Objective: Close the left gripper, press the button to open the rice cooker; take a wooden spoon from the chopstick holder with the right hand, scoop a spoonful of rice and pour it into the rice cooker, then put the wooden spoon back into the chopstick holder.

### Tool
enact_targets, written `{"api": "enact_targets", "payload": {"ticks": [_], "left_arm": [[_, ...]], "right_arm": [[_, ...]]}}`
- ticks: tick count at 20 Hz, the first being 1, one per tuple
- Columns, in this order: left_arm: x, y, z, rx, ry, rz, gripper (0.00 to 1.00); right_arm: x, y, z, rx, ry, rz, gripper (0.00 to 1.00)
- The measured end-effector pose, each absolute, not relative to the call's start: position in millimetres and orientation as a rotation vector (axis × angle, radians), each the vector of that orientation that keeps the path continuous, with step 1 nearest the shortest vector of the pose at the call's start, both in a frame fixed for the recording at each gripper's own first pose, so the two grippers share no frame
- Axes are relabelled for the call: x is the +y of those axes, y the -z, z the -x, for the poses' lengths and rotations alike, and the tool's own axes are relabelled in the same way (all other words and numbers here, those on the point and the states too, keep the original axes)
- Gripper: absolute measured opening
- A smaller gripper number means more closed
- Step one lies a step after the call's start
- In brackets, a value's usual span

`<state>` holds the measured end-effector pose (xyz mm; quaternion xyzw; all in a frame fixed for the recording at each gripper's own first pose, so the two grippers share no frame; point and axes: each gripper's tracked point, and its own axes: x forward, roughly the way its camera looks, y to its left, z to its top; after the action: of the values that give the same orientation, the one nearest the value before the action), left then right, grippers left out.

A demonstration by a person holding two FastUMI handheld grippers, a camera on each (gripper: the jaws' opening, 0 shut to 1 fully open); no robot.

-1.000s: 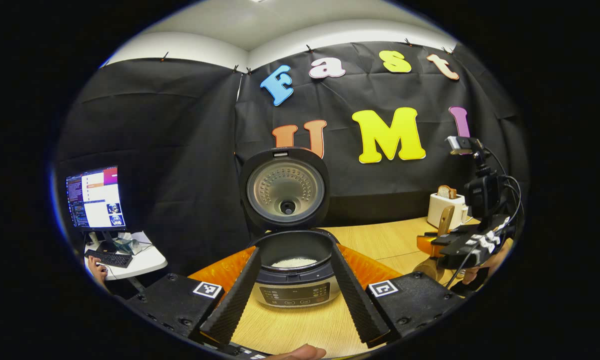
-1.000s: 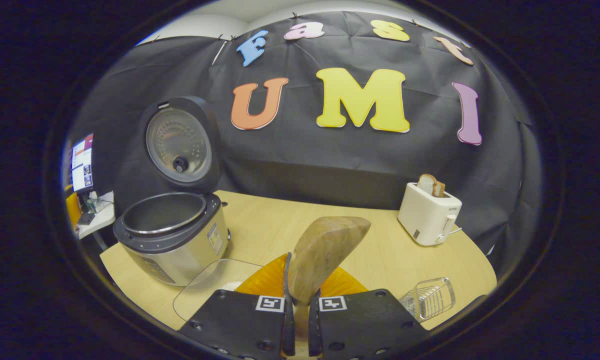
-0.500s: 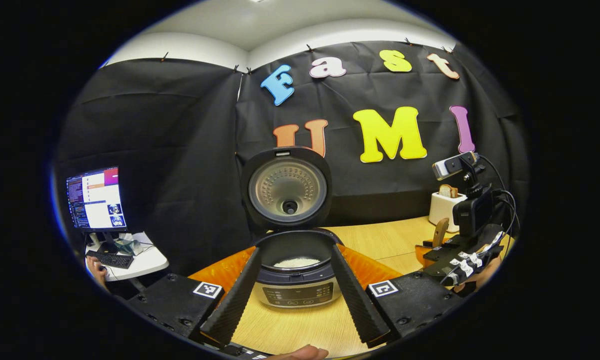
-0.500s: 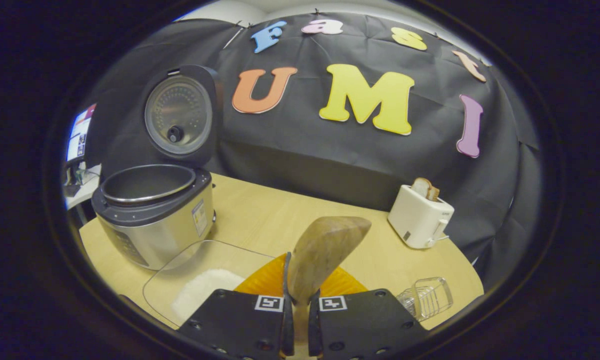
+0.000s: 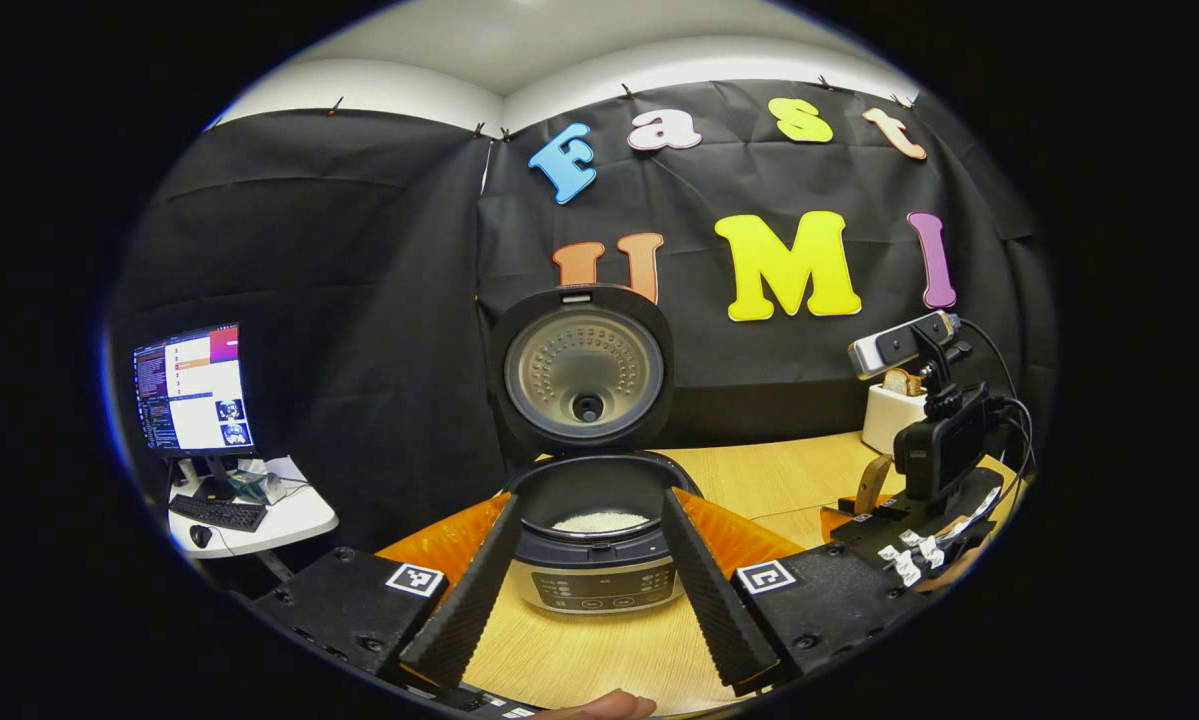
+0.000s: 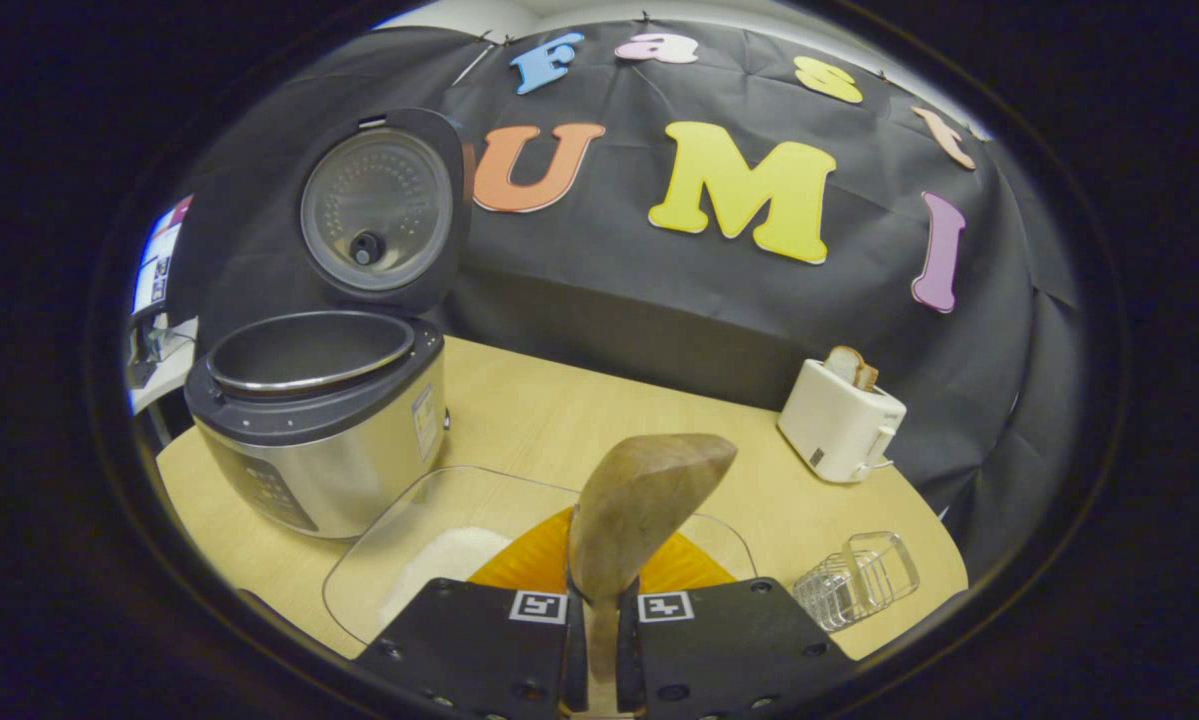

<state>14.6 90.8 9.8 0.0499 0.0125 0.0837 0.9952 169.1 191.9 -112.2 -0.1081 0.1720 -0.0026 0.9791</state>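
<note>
Wooden and pale brown, the spoon with a broad rounded bowl (image 6: 639,510) stands upright with its handle pinched between the 2 fingers of the right gripper (image 6: 599,640), which press on it from both sides. Its bowl rises above a clear, shallow rectangular container (image 6: 429,520) that holds a heap of white rice (image 6: 444,560) and lies on the light wooden table (image 6: 559,420), just beside the silver rice cooker with a dark top rim (image 6: 329,430). That cooker's round lid (image 6: 379,210) stands raised behind its open pot. To the right, a white toaster with a slice of bread in it (image 6: 841,420) sits near the black cloth wall, and a clear ribbed chopstick holder (image 6: 859,580) lies near the table's front edge, well apart from the cooker.

From the left gripper view, the left gripper (image 5: 589,590) has its 2 fingers spread wide, with the cooker's front panel between them; white rice lies in the pot. The right gripper is at the right of that view, holding the spoon. A lit monitor (image 5: 191,388) stands on a small white side table (image 5: 289,515).
</note>
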Motion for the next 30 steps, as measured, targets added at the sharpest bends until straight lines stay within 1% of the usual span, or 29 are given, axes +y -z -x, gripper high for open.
{"api": "enact_targets", "payload": {"ticks": [4,8,10,14,19,22,23,24,26,28,30], "left_arm": [[93.2,-11.0,-14.5,0.020,-0.159,-0.076,0.90],[99.4,-8.5,-15.1,0.025,-0.156,-0.042,0.90],[106.2,-8.0,-14.9,0.026,-0.164,-0.025,0.90],[114.7,-10.8,-15.1,0.015,-0.175,0.024,0.90],[109.8,-12.8,-14.6,0.004,-0.154,0.019,0.90],[103.8,-9.7,-16.2,0.012,-0.141,0.015,0.90],[101.8,-9.8,-16.7,0.013,-0.137,0.012,0.90],[100.9,-9.8,-16.8,0.013,-0.135,0.012,0.90],[98.3,-9.2,-17.7,0.013,-0.130,0.013,0.90],[94.8,-8.8,-18.2,0.014,-0.125,0.013,0.90],[91.4,-7.6,-19.4,0.017,-0.119,0.010,0.90]], "right_arm": [[208.7,119.8,-165.9,0.399,0.029,0.161,0.11],[214.4,123.6,-169.5,0.471,0.075,0.028,0.11],[214.5,124.2,-169.8,0.488,0.093,-0.032,0.10],[211.7,124.3,-168.9,0.500,0.116,-0.137,0.12],[204.4,123.4,-160.3,0.466,0.096,-0.263,0.10],[199.2,125.9,-146.4,0.446,0.069,-0.344,0.12],[197.7,127.8,-141.4,0.450,0.055,-0.387,0.13],[195.6,129.8,-137.5,0.456,0.043,-0.428,0.11],[191.5,131.7,-132.6,0.475,0.007,-0.537,0.12],[197.4,129.2,-131.3,0.500,-0.061,-0.584,0.11],[197.5,128.0,-131.2,0.511,-0.085,-0.614,0.11]]}}
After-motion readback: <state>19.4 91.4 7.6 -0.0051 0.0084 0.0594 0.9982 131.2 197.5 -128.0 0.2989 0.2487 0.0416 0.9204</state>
